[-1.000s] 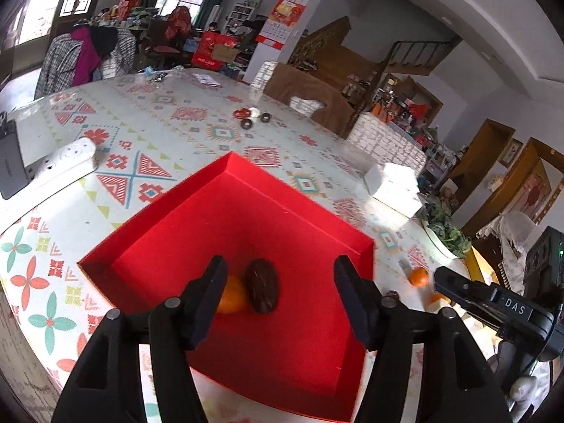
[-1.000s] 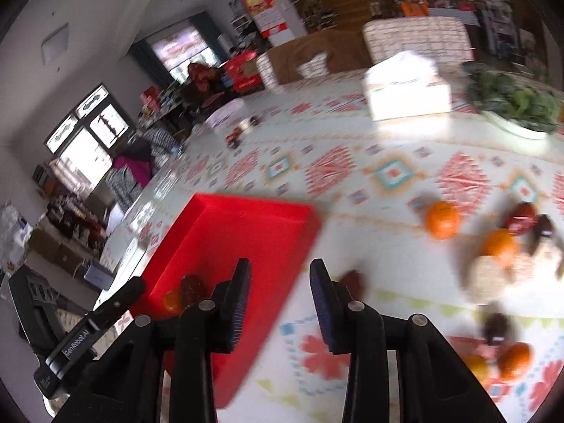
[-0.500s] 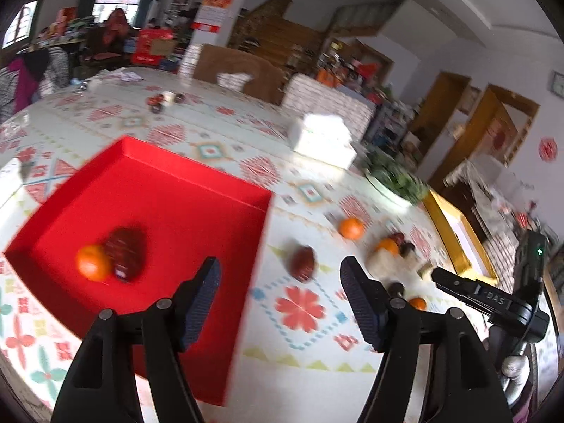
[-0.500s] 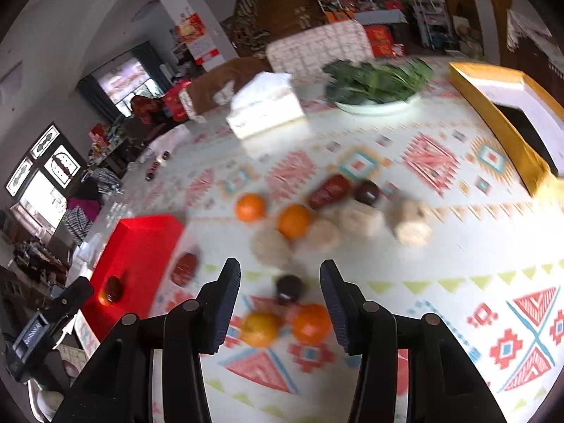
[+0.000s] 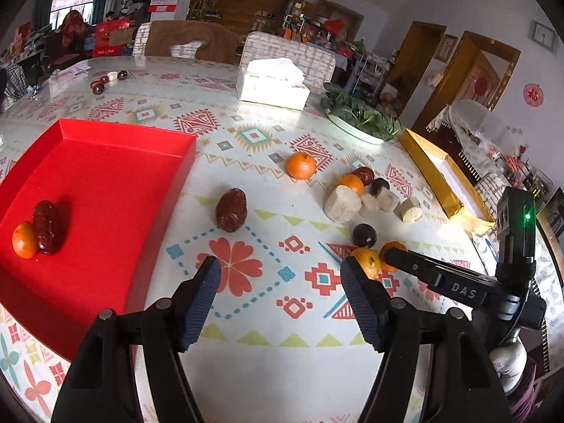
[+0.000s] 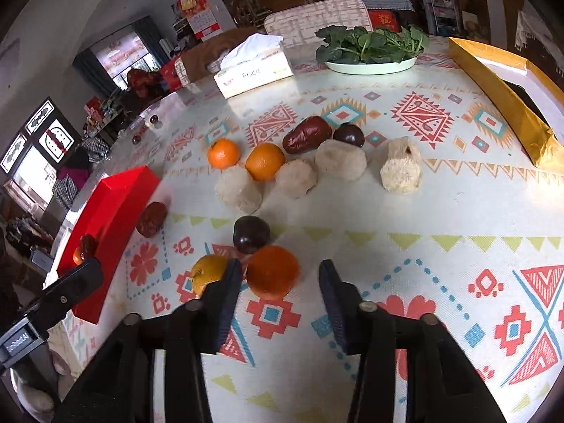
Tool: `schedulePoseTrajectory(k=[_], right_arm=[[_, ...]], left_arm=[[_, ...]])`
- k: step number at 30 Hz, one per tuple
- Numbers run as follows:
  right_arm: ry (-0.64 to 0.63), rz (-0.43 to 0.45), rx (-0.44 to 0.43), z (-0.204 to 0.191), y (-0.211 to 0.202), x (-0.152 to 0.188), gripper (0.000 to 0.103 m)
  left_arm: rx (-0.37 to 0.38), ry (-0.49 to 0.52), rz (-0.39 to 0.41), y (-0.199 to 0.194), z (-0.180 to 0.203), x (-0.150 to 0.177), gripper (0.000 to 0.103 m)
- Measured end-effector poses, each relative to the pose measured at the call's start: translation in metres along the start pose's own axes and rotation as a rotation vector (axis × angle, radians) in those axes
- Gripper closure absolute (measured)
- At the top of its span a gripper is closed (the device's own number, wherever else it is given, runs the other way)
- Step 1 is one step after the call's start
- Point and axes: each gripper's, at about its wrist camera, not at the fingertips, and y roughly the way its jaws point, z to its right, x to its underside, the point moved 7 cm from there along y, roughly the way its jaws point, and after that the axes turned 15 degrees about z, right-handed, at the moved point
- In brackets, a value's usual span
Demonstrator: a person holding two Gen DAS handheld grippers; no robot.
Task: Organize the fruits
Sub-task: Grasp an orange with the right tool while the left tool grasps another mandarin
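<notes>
The patterned bench [image 5: 246, 370] fills both my views. At my left sits the red tray [image 5: 105, 183], holding one small orange [image 5: 24, 240] touching a dark red date [image 5: 47, 222]. Just beside the tray's right edge, on the bench, lies another date [image 5: 231, 209]. Further right, the remaining fruit clusters with pale cut chunks [image 6: 340, 159]: oranges, a long date [image 6: 306, 135] and dark round plums. My left claw [image 5: 280, 276] hovers with jaws wide apart, holding nothing. My right claw [image 6: 280, 283] also stands apart, an orange [image 6: 272, 272] lying between its tips, unclamped; a yellower orange [image 6: 208, 273] lies just outside its left finger.
</notes>
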Motion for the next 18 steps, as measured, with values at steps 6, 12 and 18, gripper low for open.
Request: schedulePoseTrajectory(k=[6,12,18], right_arm=[[-0.009,0.015,-0.005,-0.002,0.002,0.001,0.07],[0.062,0.035,0.012,0.022,-0.007,-0.004,0.07],[0.102,0.054,0.038,0.045,-0.02,-0.01,0.07]], left_arm=[[0.008,0.043,-0.025,0.011,0.015,0.008,0.033],[0.046,0.119,-0.068,0.035,0.043,0.02,0.033],[0.105,0.212,-0.105,0.061,0.08,0.031,0.033]])
